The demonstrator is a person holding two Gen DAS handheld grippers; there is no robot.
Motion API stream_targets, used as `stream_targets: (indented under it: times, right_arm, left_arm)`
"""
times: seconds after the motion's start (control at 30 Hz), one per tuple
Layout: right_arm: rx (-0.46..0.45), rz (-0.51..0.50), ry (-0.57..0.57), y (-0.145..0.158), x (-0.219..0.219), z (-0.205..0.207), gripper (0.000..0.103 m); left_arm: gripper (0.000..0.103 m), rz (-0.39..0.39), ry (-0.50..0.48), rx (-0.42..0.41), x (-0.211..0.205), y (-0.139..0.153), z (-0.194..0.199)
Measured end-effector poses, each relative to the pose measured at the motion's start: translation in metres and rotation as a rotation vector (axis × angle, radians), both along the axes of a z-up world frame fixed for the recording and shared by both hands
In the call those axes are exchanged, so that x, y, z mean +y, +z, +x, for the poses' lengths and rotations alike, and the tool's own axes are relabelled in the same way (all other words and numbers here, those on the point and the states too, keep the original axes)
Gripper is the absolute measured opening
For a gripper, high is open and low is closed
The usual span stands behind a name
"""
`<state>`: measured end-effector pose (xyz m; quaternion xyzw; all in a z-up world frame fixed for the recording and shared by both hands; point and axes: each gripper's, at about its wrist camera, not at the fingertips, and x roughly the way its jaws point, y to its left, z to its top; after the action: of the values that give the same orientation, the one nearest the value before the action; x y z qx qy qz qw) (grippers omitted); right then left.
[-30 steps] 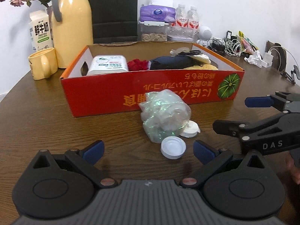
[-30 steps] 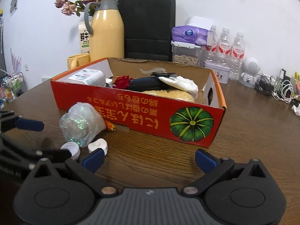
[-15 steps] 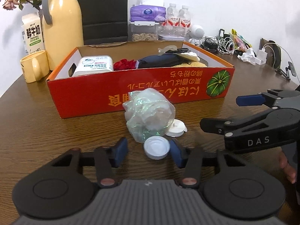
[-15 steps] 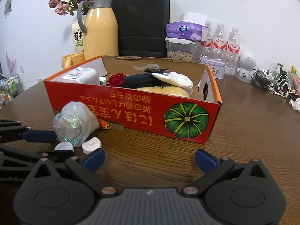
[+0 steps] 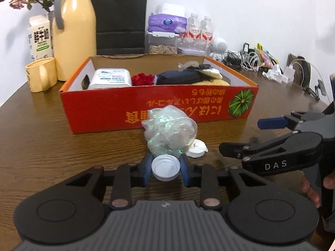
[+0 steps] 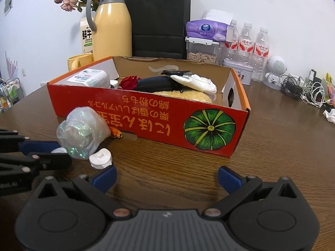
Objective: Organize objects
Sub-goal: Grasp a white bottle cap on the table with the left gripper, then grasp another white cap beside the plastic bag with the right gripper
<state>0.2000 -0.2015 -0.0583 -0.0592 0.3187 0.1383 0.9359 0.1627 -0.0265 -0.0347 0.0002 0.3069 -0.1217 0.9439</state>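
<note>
The left gripper is seen with its jaws just closed and now pinching a white bottle cap, one blue pad pressed against each side of it, low over the bench. Directly at twelve o'clock from the cap, touching or nearly touching it, a crumpled clear plastic bag is found lying on the wood. A second white lid is seen at about one o'clock from the cap, against the bag's right edge.

The right gripper is shown with its jaws spread wide and nothing between them, held above bare wood. From its own view, the second lid lies at ten o'clock, just beyond its left pad.

Beyond the bag, at twelve o'clock, a red cardboard box printed with a green pumpkin is seen, already filled with a white canister, a red item, dark cloth and pale fabric. A yellow thermos and a yellow mug stand at ten o'clock from the box.
</note>
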Motion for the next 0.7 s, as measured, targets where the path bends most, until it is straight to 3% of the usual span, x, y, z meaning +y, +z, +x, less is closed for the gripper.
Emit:
stream_targets:
  times: [0.43, 0.7]
  right_arm:
    - [-0.014, -0.017, 0.135, 0.002, 0.022, -0.005, 0.101]
    - [0.013, -0.003, 0.215, 0.003, 0.043, 0.002, 0.073]
  left_arm:
    - [0.029, -0.066, 0.106, 0.001, 0.040, 0.001, 0.002]
    - [0.029, -0.098, 0.113, 0.001, 0.047, 0.001, 0.003]
